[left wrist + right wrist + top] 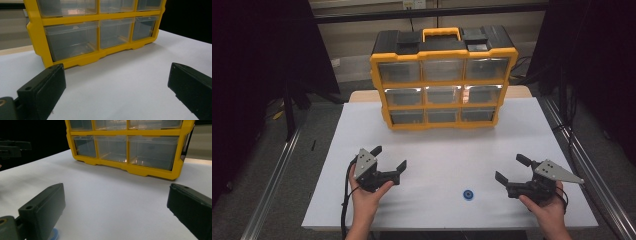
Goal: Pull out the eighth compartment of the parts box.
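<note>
Right gripper (508,172), jaws spread, hovers lower right near the blue ring (468,194); probably thin, the ring could skid across the desk (437,150) if pinched.

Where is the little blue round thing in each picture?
High view: the blue ring lies on the white table, near the front edge, just left of the right gripper.
Left gripper view: this picture looks toward the cabinet, away from it.
Right gripper view: a blue sliver peeks out at the bottom, beside the left-hand jaw.
Shared landmark: the yellow drawer cabinet.
</note>
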The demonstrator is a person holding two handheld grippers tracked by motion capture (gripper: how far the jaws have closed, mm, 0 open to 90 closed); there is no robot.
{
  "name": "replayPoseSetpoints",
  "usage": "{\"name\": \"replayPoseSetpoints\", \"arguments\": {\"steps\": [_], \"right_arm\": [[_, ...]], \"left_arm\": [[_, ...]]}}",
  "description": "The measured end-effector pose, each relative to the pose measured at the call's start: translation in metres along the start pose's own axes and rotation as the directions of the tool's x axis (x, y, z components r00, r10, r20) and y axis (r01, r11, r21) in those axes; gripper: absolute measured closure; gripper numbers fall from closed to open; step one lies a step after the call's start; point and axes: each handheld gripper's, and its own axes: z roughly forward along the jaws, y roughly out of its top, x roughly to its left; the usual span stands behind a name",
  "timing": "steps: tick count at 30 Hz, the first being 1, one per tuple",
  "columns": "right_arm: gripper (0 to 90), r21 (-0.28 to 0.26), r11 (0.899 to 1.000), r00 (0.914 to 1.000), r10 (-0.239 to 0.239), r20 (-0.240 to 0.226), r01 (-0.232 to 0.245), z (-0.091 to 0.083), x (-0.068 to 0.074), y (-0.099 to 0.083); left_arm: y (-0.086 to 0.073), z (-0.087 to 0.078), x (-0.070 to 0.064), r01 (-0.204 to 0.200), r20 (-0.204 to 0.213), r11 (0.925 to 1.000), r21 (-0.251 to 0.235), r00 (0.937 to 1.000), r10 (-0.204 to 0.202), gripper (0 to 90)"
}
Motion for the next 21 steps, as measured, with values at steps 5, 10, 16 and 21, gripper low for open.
{"name": "replayPoseSetpoints", "arguments": {"steps": [5,10,16,21], "right_arm": [[1.3,0.004,1.000,1.0000,-0.003,-0.003,0.003,0.000,-0.001,0.000],[1.4,0.001,1.000,1.0000,0.000,-0.005,0.000,0.000,0.000,0.000],[1.4,0.002,1.000,1.0000,0.000,-0.006,0.000,0.000,0.000,0.000],[1.4,0.002,1.000,1.0000,-0.002,-0.006,0.002,0.000,0.000,0.000]], "left_arm": [[0.002,0.006,-0.003,0.000,-0.004,1.0000,-0.006,1.0000,0.000,1.8],[0.004,0.016,-0.008,0.002,-0.010,1.0000,-0.004,0.9999,-0.002,1.9],[0.005,0.026,-0.013,0.001,-0.003,1.0000,-0.003,1.0000,-0.001,2.0],[0.006,0.032,-0.016,0.003,-0.011,1.0000,-0.002,0.9999,-0.003,2.1]]}}
